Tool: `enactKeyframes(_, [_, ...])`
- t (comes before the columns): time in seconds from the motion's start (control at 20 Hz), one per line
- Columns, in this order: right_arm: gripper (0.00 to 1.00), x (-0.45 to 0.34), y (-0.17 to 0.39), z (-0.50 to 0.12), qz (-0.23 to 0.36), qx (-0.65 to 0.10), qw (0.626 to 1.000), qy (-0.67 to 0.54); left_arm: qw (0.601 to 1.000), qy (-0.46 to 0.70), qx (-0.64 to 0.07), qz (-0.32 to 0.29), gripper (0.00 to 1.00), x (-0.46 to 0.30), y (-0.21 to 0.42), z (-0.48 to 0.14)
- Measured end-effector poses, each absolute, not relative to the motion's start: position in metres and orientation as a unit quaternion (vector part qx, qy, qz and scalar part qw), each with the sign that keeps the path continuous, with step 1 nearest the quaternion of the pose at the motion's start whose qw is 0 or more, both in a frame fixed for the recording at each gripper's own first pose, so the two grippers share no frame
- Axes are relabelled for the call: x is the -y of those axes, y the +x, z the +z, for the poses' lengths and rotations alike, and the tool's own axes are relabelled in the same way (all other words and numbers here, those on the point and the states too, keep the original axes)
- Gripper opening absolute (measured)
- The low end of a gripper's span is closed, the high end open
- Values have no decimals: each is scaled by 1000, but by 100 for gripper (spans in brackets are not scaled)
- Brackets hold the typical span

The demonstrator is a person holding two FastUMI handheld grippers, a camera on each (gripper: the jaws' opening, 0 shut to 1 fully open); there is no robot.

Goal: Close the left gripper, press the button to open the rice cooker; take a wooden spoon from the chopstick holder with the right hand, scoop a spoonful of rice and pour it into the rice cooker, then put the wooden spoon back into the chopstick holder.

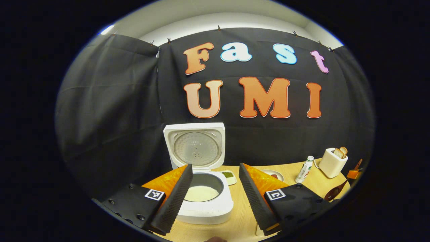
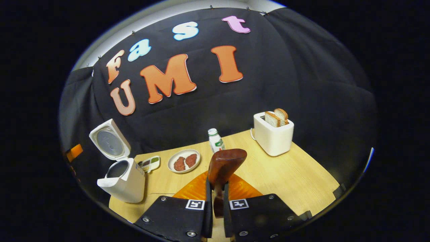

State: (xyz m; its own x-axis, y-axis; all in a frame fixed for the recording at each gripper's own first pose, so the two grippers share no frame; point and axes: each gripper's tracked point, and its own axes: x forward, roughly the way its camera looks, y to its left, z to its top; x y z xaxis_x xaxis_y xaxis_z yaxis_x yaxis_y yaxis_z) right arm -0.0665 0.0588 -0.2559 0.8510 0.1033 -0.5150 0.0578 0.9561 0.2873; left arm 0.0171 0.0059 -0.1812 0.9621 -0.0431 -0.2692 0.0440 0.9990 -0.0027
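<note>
Lid up, spoon in my right tongs

Left to right: rice cooker stands open on the worktop, lid tilted back, pale rice visible in the pot. My left tongs hang wide before it, gripping nothing. Small dish of greens just beside the cooker, then a plate with two reddish pieces, a bottle, a toaster holding bread. My right tongs are clamped narrow on the wooden spoon, bowl raised, well apart from the cooker. I cannot tell whether the spoon carries rice. Risk, as I judge it: tilting the spoon mid-carry spills grains onto the worktop; clipping the bottle would topple it.
</note>
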Motion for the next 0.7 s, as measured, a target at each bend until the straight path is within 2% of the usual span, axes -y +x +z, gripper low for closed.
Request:
enactKeyframes(0.15, [12, -107, -61, -247, 55, -264, 953, 137, 989, -15, -143, -23, 94, -17, 12, -189])
enactKeyframes(0.4, [13, -165, -64, -275, 113, -286, 948, 81, 989, -11, -145, -2, 94, -39, -3, -194])
enactKeyframes(0.55, [13, -183, -66, -301, 131, -306, 942, 51, 989, -7, -150, 11, 94, -52, -13, -199])
enactKeyframes(0.6, [8, -184, -65, -308, 132, -308, 941, 36, 988, -4, -151, 18, 94, -60, -15, -201])
enactKeyframes(0.65, [13, -184, -64, -314, 132, -309, 942, 19, 988, -4, -152, 25, 94, -66, -16, -201])
enactKeyframes(0.7, [13, -183, -63, -320, 132, -311, 941, 1, 988, -6, -153, 31, 94, -71, -18, -203])
